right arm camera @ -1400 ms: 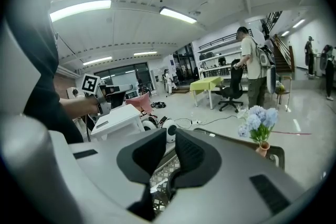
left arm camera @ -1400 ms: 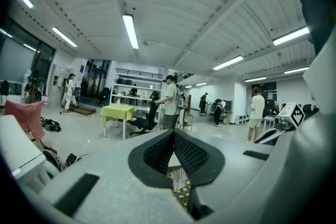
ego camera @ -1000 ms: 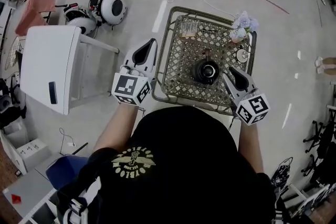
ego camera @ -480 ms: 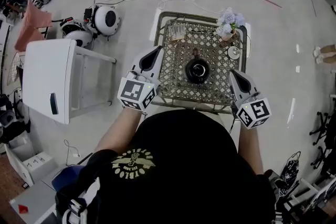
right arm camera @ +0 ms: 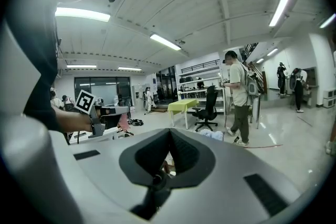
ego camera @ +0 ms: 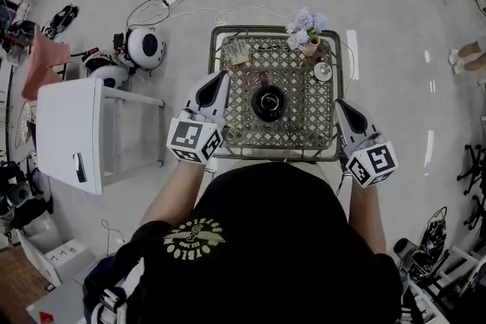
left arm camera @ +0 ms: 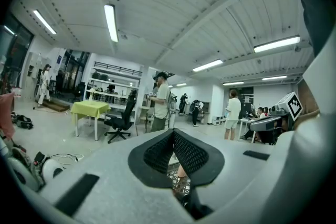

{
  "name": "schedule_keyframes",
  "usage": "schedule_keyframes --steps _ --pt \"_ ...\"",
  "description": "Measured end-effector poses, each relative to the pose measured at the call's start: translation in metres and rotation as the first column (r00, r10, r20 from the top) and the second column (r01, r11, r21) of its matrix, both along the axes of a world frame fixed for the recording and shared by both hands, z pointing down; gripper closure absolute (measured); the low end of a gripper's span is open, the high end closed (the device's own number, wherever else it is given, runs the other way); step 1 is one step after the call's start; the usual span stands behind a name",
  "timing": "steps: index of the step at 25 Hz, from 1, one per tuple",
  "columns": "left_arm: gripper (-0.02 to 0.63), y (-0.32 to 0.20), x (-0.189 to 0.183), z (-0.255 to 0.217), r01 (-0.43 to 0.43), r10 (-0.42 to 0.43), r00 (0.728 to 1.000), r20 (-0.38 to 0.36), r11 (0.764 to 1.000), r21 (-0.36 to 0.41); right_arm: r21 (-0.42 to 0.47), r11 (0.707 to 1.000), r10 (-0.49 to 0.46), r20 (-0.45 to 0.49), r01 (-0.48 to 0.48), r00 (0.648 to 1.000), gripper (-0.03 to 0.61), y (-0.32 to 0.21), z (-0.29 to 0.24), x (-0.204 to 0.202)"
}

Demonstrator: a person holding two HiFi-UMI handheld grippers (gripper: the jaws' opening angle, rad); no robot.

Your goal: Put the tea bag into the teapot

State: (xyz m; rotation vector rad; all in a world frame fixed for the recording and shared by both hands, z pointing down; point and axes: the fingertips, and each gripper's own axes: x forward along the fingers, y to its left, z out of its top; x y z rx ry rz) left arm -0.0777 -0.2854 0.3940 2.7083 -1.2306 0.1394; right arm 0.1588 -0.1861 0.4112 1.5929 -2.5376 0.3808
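Teapot (ego camera: 269, 102) sat mid-bench (ego camera: 304, 125), dark, and I could not tell what was in it. A clear box (ego camera: 237, 52) at the far left corner held something pale. A vase (ego camera: 310, 48) at the far right held flowers (ego camera: 304, 19), with a dish (ego camera: 323, 72) just beside it. The left hand-held gripper (ego camera: 222, 77) and right hand-held gripper (ego camera: 339, 104) flanked the bench, jaws together on nothing. I could not pick out the tea bag.

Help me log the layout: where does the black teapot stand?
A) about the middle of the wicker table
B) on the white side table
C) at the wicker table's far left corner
A: the head view shows the black teapot about mid-top on the wicker table.
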Motion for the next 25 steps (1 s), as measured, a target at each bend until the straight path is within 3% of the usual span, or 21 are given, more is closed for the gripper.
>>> schedule_keyframes --steps 8,17,25 --pt "0.618 0.010 0.026 -0.010 0.042 -0.041 0.999 -0.034 0.998 0.054 0.023 0.998 0.062 -0.017 -0.061 0.998 0.569 0.007 -0.003 0.052" --pt "0.618 0.027 0.051 -0.013 0.098 -0.099 0.995 0.012 0.994 0.056 0.039 0.997 -0.059 -0.030 0.060 0.998 0.569 0.004 -0.004 0.068" --pt "0.618 0.048 0.036 -0.015 0.214 -0.216 0.974 0.060 0.976 0.045 0.059 0.982 -0.180 0.014 0.179 0.984 0.569 -0.006 0.007 0.062"
